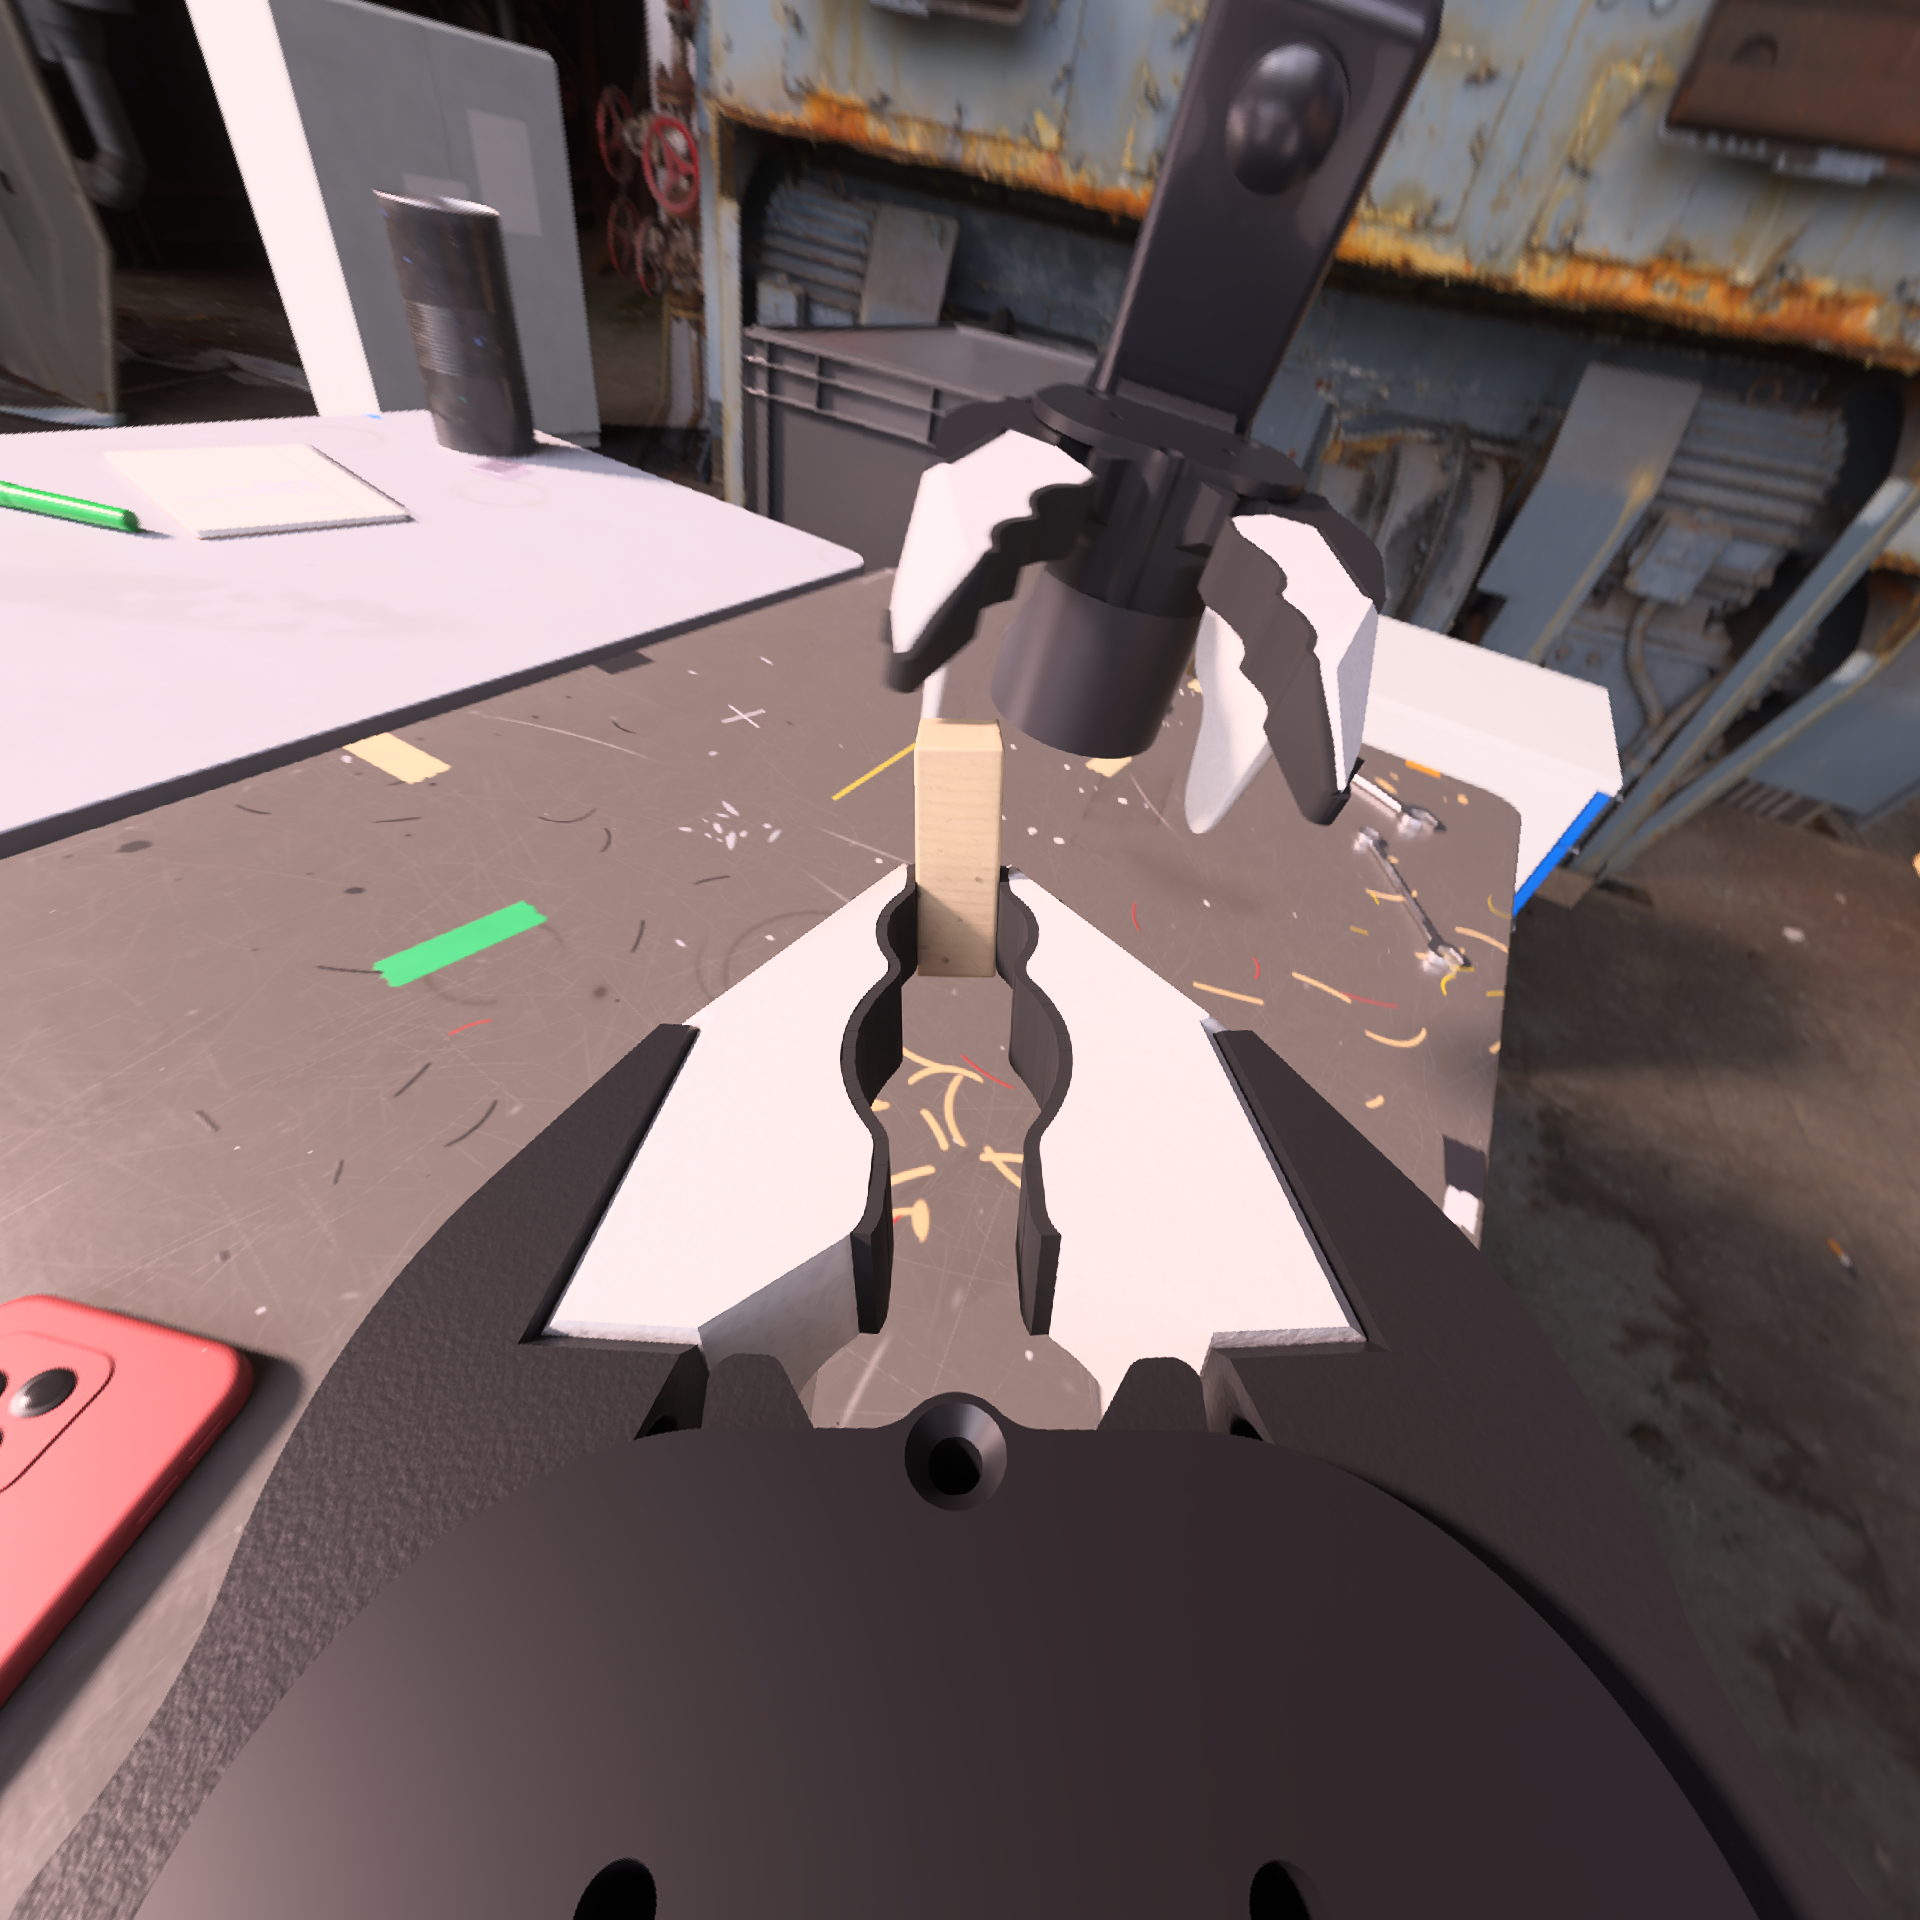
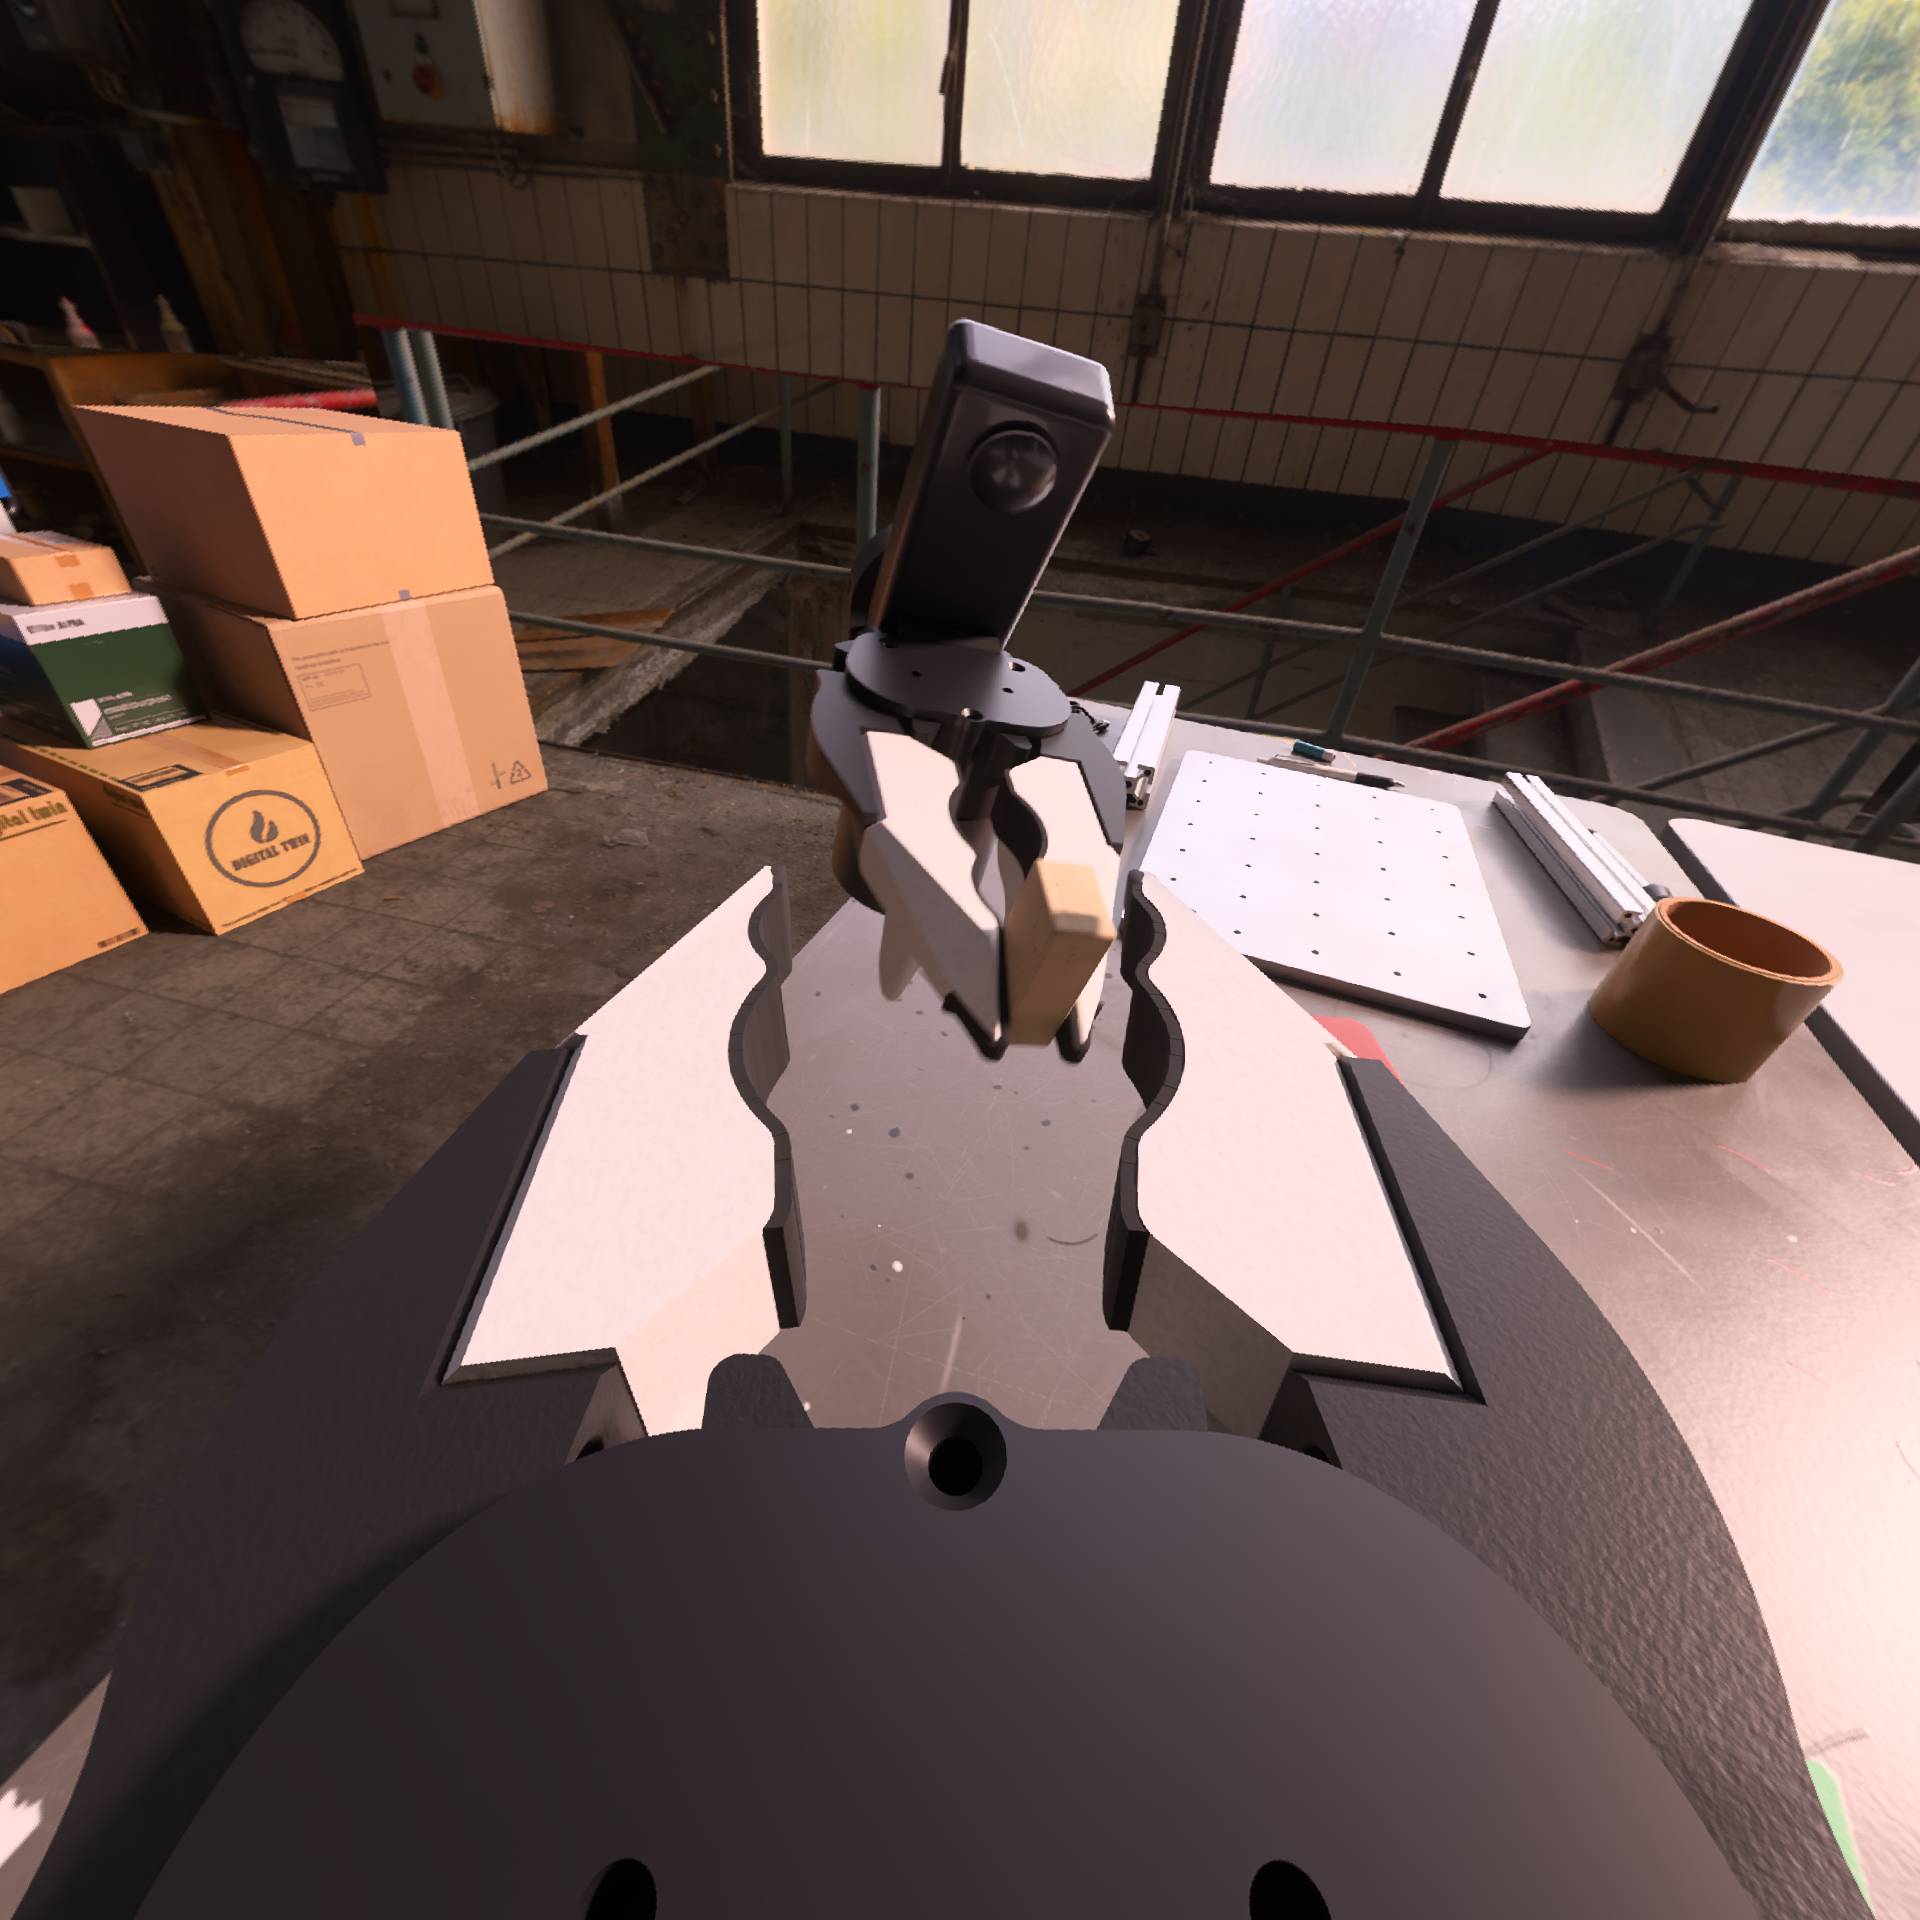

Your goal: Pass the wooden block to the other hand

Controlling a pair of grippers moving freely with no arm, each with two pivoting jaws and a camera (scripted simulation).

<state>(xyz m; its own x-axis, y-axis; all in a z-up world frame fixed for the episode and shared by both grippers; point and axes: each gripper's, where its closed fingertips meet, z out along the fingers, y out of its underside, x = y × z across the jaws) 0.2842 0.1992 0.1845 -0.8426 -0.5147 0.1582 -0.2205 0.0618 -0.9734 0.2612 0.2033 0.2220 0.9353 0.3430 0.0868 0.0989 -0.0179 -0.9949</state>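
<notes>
The left gripper (image 1: 958,894) is clamped on the lower part of the wooden block (image 1: 958,847), which stands upright between its fingertips, held up off the scratched grey surface (image 1: 312,1039). In the left wrist view the block's free upper half points toward 12 o'clock, and the right gripper (image 1: 1081,727) hangs just beyond it at about 1 o'clock, fingers spread wide and not touching the wood.

In the right wrist view that gripper's own jaws are parted, with the block (image 2: 1055,951) and the left gripper (image 2: 1023,1013) framed between them, the block nearer the finger at 1 o'clock than centred.

To do the handover well, I would judge that the right gripper needs to shift a little so the block's free end sits midway between its pads, then advance until the pads overlap bare wood only — clear of the left fingertips. It should close squarely on two flat faces; a corner grip would likely twist the block. The left gripper should let go only once that hold looks firm — otherwise the block may drop to the surface
</notes>
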